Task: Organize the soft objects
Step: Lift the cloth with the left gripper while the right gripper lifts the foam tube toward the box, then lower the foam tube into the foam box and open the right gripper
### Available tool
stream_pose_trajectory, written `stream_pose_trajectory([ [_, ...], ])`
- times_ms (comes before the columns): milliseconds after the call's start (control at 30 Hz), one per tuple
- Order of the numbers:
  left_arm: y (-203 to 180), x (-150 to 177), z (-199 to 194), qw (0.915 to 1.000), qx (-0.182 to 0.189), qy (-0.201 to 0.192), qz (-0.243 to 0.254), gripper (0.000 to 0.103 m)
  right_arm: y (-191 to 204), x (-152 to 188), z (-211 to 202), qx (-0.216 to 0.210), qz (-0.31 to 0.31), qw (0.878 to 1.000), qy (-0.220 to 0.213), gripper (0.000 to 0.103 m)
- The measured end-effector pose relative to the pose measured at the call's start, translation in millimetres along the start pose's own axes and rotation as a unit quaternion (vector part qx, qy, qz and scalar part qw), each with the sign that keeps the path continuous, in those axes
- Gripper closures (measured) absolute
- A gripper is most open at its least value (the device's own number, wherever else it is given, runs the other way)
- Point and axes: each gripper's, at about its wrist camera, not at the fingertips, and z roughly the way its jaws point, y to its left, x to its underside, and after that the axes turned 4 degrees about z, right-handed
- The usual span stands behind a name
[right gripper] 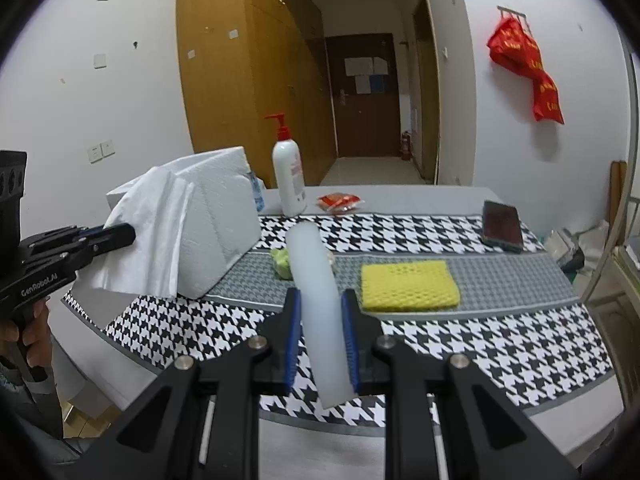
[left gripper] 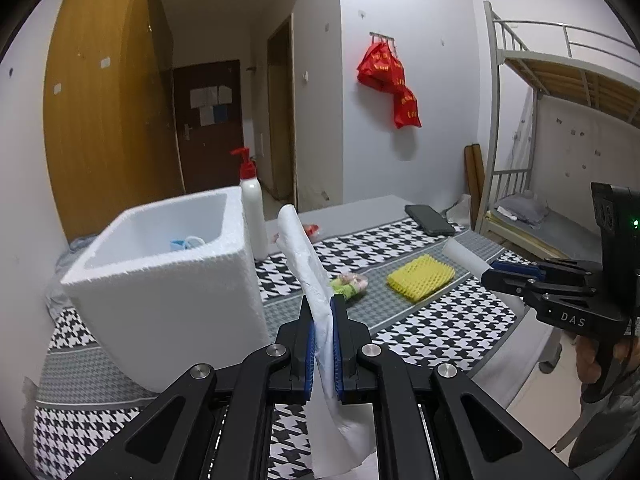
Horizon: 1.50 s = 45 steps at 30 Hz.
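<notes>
My left gripper (left gripper: 322, 312) is shut on a white paper towel (left gripper: 308, 268), held above the table beside a white foam box (left gripper: 168, 280). The box holds something blue (left gripper: 186, 243). In the right wrist view the towel (right gripper: 160, 232) hangs from the left gripper (right gripper: 130, 232) in front of the box. My right gripper (right gripper: 320, 304) is shut on a white foam strip (right gripper: 316, 292), held above the table. A yellow foam net (right gripper: 410, 285) and a green soft item (right gripper: 282, 262) lie on the houndstooth cloth (right gripper: 460, 344).
A white pump bottle (right gripper: 288, 174) stands behind the box. A red packet (right gripper: 338, 202) and a dark phone (right gripper: 502, 224) lie at the table's far side. A bunk bed (left gripper: 560, 120) stands to the right, red bags (left gripper: 390, 80) hang on the wall.
</notes>
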Motion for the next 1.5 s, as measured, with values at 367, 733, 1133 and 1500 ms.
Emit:
stream_pose_trajectory([
  [367,11.7,-13.4,-22.0,0.9987,-0.037,-0.035,0.008,0.095,11.1,-17.2,1.5,-0.019,0.002,1.000,-0.016,0.080],
  [733,39.9,-13.7,-45.0,0.9942,-0.094,-0.052,-0.012,0.095,39.6,-42.2,8.6,-0.060,-0.029,0.997,-0.037,0.079],
  [1133,71.3,-2.1,-59.9,0.9888,-0.128,-0.061,-0.047,0.095,67.2,-57.1,22.6,-0.088,-0.058,0.994,-0.036,0.079],
  [1500,94.2,13.9,-70.5,0.9846,-0.151,-0.052,-0.071,0.095,98.5,-64.7,29.6,-0.107,-0.088,0.990,-0.036,0.079],
])
